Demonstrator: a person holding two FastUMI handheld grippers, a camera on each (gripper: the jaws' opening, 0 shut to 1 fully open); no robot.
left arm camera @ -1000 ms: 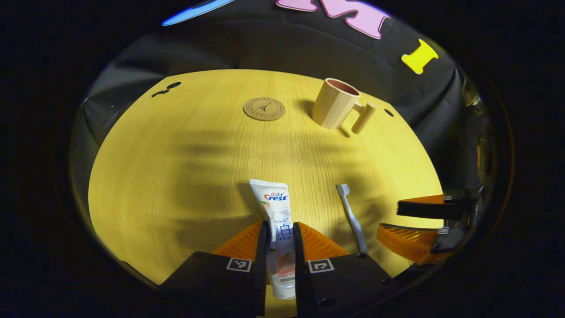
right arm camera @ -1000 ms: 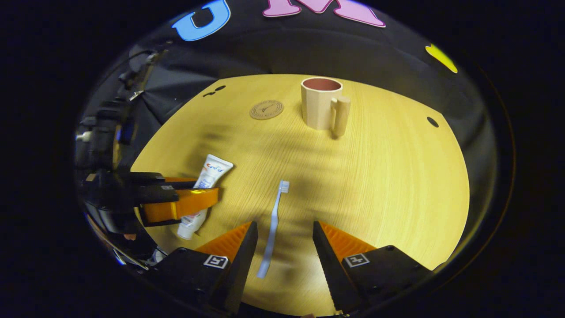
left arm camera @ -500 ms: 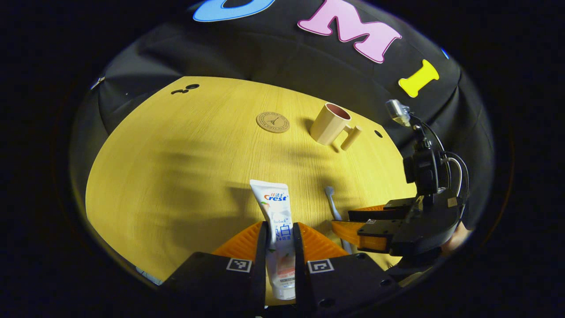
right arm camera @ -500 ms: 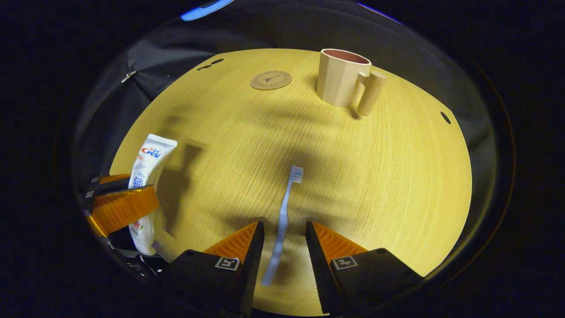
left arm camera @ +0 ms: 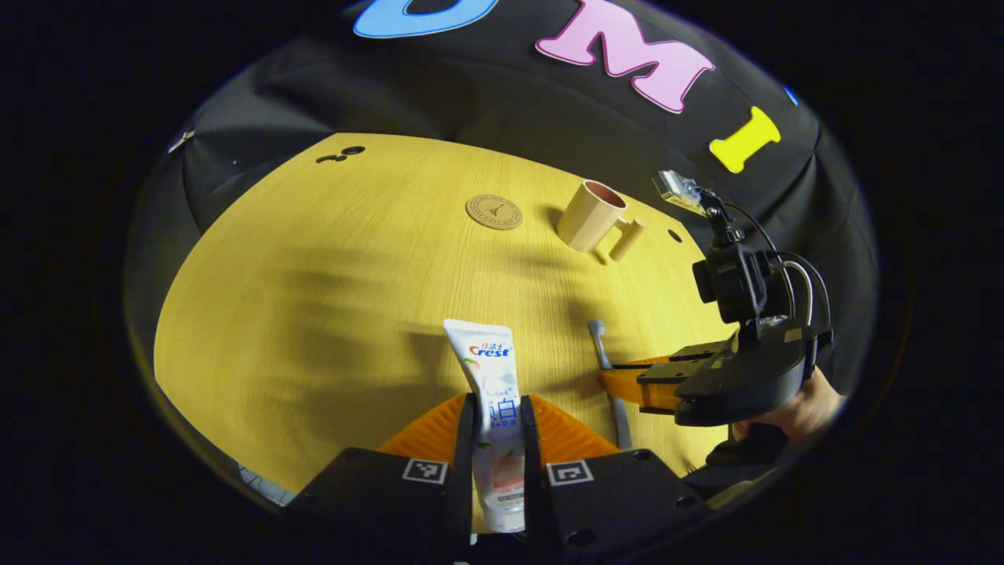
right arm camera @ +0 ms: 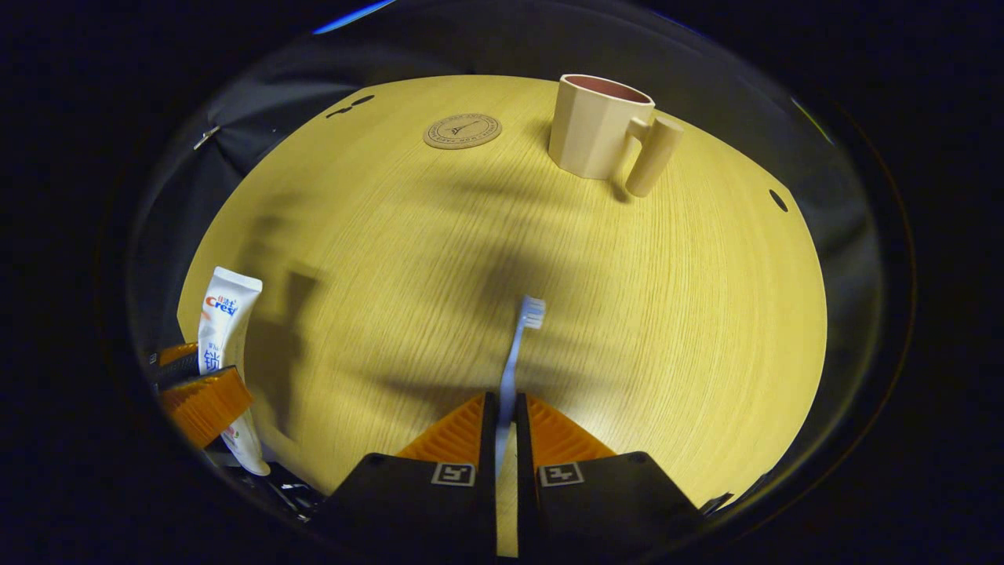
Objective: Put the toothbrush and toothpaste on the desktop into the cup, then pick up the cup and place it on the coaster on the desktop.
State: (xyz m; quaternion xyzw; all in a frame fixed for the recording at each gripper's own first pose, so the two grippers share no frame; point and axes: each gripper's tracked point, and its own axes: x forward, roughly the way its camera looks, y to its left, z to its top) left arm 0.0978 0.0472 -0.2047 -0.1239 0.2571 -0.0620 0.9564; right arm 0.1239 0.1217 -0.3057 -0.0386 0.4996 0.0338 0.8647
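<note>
The right gripper (right arm camera: 506, 428) clamps the toothbrush (right arm camera: 514, 357) by its handle — long axis running straight ahead, bristles forward. The left gripper (left arm camera: 496, 428) grips the toothpaste (left arm camera: 488, 369) likewise. The cup (right arm camera: 600, 125) stands upright far ahead, slightly right, closer to the right hand; the coaster (right arm camera: 463, 131) lies just left of it.

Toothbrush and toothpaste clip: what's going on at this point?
A person works two handheld grippers over a wooden desktop. The left gripper has its jaws shut on the toothpaste, and the right gripper is shut on the toothbrush handle. The cup stands empty at the far side, next to the coaster, so nothing has gone in yet.
</note>
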